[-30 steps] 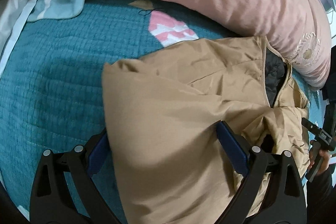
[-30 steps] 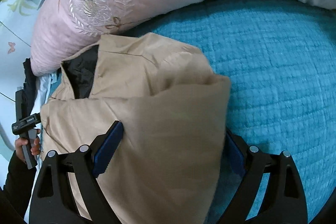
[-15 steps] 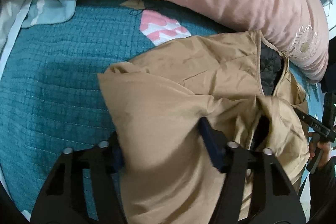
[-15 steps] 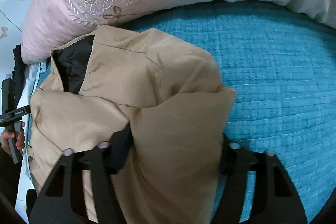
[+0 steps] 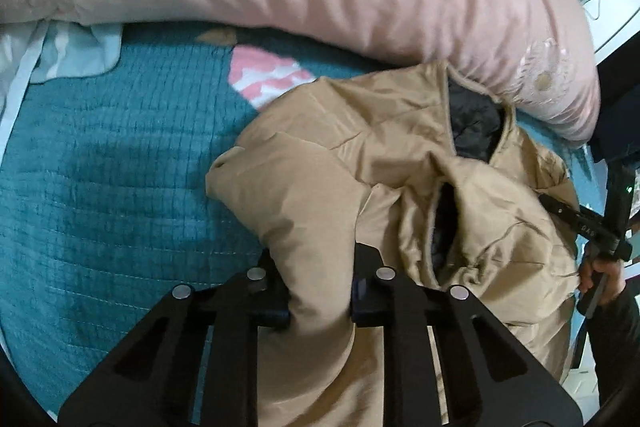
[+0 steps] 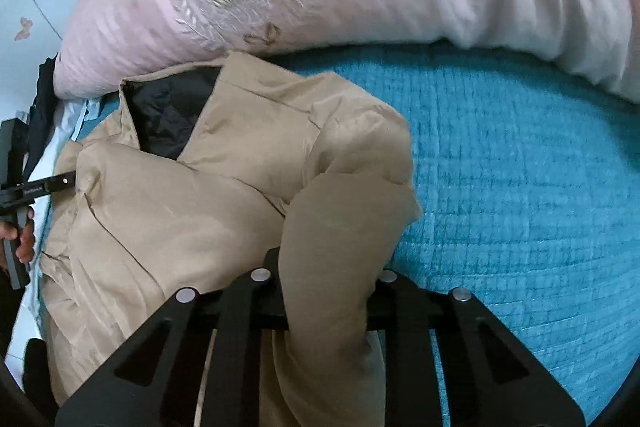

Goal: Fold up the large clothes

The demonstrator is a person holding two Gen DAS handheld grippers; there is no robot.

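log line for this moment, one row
stage: gripping | left gripper: closing on tan jacket fold | right gripper: closing on jacket fold | surface: teal bedspread | fold: not yet done

Matte black two-finger grippers, held by a person in dark sleeves

Each gripper is a flat black frame of angled struts with long slot-shaped cut-outs, joined by four round silver screw heads across the linkage; the left gripper (image 5: 320, 291) has dark blue pads on the inner faces of its fingers. Seen from the left wrist view, the right hand (image 5: 600, 277) grips a black handle below a black bar bearing small pale lettering, too small to read, and a dark sleeve (image 5: 616, 331) covers the wrist. The right gripper (image 6: 326, 291) has the same frame.
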